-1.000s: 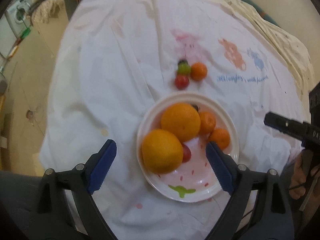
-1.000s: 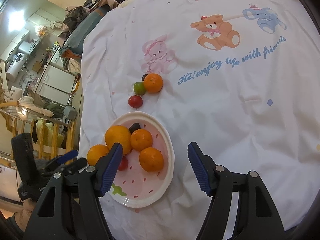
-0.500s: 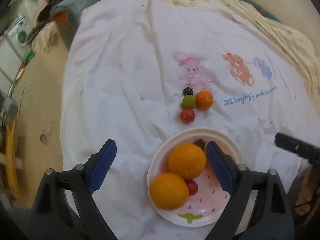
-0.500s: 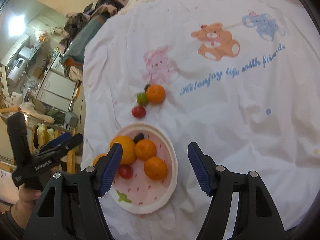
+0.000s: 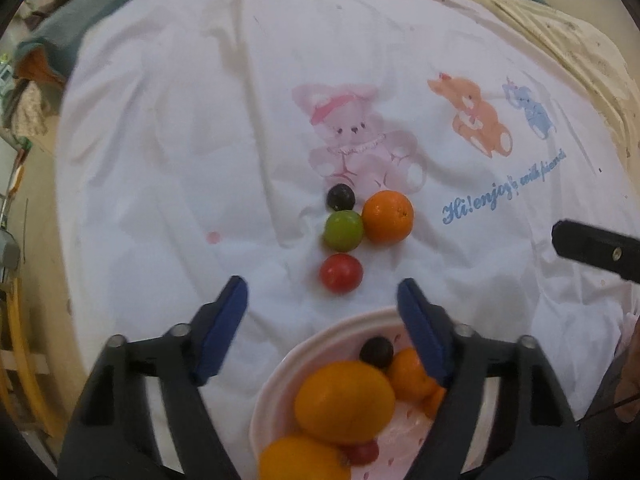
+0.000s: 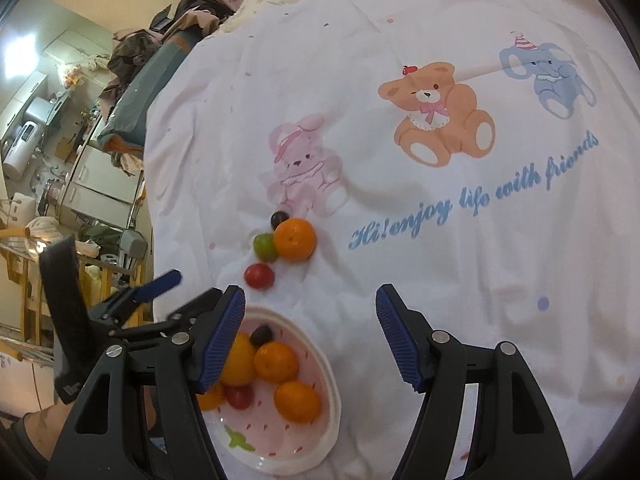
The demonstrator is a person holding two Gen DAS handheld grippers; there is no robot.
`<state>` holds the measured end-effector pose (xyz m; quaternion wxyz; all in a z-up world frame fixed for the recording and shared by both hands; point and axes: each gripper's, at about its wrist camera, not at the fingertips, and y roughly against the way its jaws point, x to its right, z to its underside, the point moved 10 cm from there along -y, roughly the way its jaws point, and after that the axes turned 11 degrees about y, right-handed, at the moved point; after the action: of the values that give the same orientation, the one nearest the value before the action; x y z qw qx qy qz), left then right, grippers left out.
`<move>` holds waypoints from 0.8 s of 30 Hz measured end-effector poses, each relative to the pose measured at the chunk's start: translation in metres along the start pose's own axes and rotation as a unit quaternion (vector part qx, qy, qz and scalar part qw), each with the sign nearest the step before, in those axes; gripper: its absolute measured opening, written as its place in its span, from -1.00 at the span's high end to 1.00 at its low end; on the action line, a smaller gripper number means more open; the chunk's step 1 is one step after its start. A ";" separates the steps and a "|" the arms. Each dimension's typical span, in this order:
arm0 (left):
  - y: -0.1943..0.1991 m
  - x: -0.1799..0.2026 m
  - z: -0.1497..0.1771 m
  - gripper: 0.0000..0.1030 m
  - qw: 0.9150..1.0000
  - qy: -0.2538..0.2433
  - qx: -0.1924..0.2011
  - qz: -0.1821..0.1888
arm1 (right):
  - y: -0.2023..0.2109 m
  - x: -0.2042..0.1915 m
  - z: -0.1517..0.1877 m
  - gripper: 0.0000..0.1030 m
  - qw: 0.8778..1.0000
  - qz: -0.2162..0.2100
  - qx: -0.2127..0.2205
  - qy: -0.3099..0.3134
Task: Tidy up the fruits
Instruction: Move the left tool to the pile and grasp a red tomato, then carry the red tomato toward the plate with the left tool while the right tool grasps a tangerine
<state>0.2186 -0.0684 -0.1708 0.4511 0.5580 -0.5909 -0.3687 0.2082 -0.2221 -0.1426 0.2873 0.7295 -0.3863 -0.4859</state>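
Note:
A pink plate [image 5: 320,336] [image 6: 316,364] holds two large oranges [image 5: 344,396], smaller tangerines [image 6: 276,362], a dark plum [image 5: 376,352] and a red fruit. Just beyond it on the white cloth lie a red fruit [image 5: 341,273] [image 6: 259,276], a green fruit [image 5: 343,230] [image 6: 265,246], a tangerine [image 5: 387,217] [image 6: 295,239] and a dark plum [image 5: 340,196] [image 6: 279,219]. My left gripper [image 5: 322,300] is open and empty, above the plate's far rim, short of the red fruit. My right gripper [image 6: 310,304] is open and empty, right of the plate. The left gripper also shows in the right wrist view [image 6: 188,304].
The white cloth [image 6: 440,260] with printed bunny, bear and elephant covers a bed. Its left edge drops to a cluttered room with furniture [image 6: 80,168]. A cream blanket [image 5: 560,32] lies at the far right. The right gripper's black body [image 5: 592,248] shows at the left view's right edge.
My left gripper has moved forward from over the plate towards the loose fruits. My right gripper has also moved a little forward. Both stayed open.

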 end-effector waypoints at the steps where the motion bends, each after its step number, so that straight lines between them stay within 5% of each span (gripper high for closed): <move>1: -0.007 0.002 0.000 -0.30 1.000 0.001 -0.010 0.003 | -0.004 0.003 -0.003 -0.37 1.000 0.000 -0.002 -0.003; 11: -0.052 0.008 0.009 0.46 0.997 0.006 -0.072 0.026 | -0.034 0.018 -0.021 -0.37 1.000 0.001 -0.023 -0.017; 24: -0.004 -0.005 0.007 0.49 0.997 0.036 -0.055 0.046 | -0.045 0.007 -0.024 -0.37 0.999 -0.007 -0.035 0.004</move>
<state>0.2128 -0.0638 -0.1774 0.5185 0.5177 -0.5782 -0.3589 0.2452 -0.2025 -0.1730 0.3104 0.7235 -0.3631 -0.4984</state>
